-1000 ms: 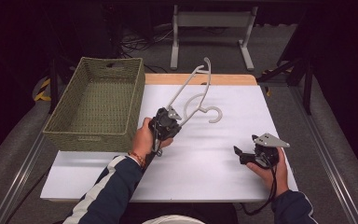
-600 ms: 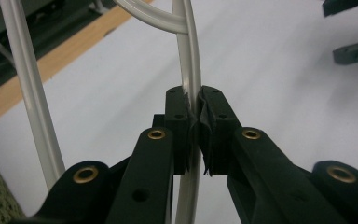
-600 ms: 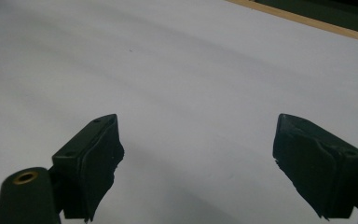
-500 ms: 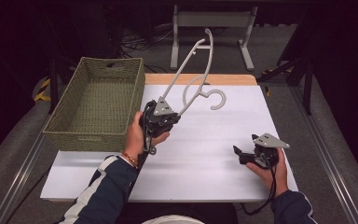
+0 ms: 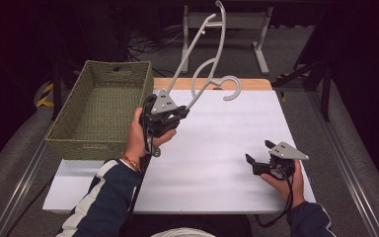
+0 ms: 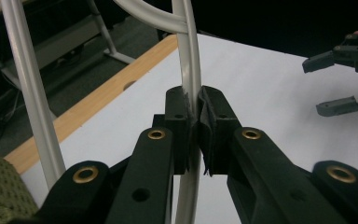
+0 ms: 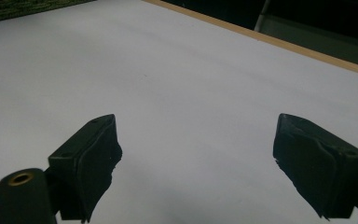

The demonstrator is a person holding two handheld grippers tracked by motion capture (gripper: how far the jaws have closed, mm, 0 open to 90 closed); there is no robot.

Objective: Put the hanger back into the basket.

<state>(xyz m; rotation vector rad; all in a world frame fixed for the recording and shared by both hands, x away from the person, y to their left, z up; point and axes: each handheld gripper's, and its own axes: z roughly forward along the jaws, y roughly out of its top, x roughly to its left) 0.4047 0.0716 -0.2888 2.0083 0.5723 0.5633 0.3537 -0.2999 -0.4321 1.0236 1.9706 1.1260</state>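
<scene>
A grey-white plastic clothes hanger (image 5: 205,59) hangs in the air over the table, tilted up and away, its hook (image 5: 229,89) curling to the right. My left gripper (image 5: 180,112) is shut on one of its thin bars, raised above the white sheet beside the basket. In the left gripper view the pads clamp the pale bar (image 6: 190,79) between them, and a second bar (image 6: 30,93) runs up the left side. My right gripper (image 5: 257,157) rests low near the table's front right, held by a hand, open with nothing between its fingertips (image 7: 93,154).
A green woven basket (image 5: 101,111) stands at the left of the table, close to my left hand. The white sheet (image 5: 227,133) covers the tabletop, with a wooden edge (image 5: 256,84) at the back. A metal stand (image 5: 227,22) and cables lie on the floor beyond.
My left gripper has lifted the hanger up off the table and tilted it higher, drifting slightly toward the basket. The right gripper has stayed where it was.
</scene>
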